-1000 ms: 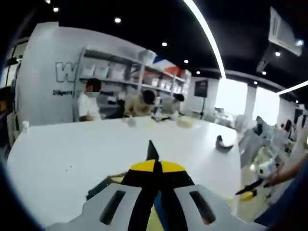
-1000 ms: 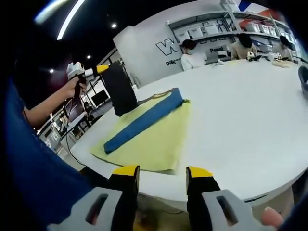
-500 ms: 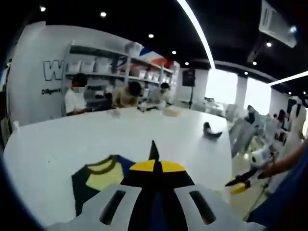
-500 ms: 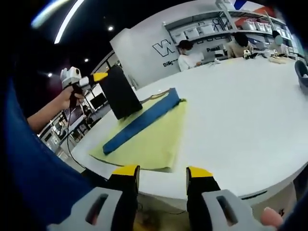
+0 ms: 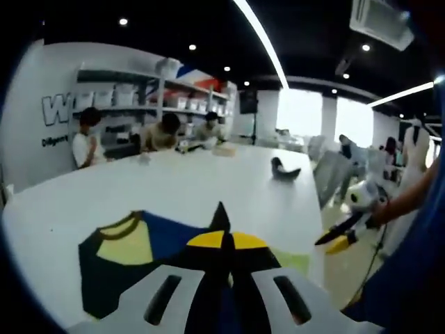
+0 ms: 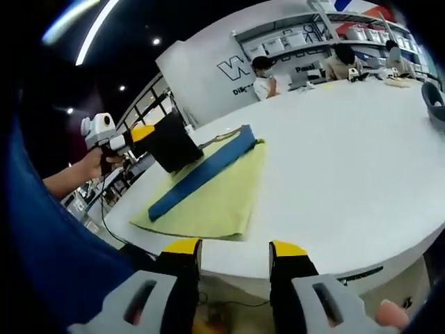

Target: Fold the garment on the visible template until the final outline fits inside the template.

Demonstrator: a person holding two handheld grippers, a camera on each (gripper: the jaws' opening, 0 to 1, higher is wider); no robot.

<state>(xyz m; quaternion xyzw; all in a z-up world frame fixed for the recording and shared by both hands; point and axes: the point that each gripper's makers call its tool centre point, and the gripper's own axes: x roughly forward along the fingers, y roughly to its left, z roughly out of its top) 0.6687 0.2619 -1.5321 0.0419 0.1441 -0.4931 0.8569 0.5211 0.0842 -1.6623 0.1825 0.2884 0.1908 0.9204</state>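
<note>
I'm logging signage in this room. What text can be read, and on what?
"W": large outlined letter on the white wall, the rest of the word cut off by the shelves.
Smaller dark line under it on the wall: too blurred to read.
Garment and template: no text seen.

In the left gripper view the left gripper covers the near part of the garment, so the spot where its closed jaws meet the cloth is hidden and a grip cannot be confirmed. In the right gripper view the lifted black flap of the garment hides the far edge of the yellow-green template. The small dark object far off on the white table is too blurred to identify.
</note>
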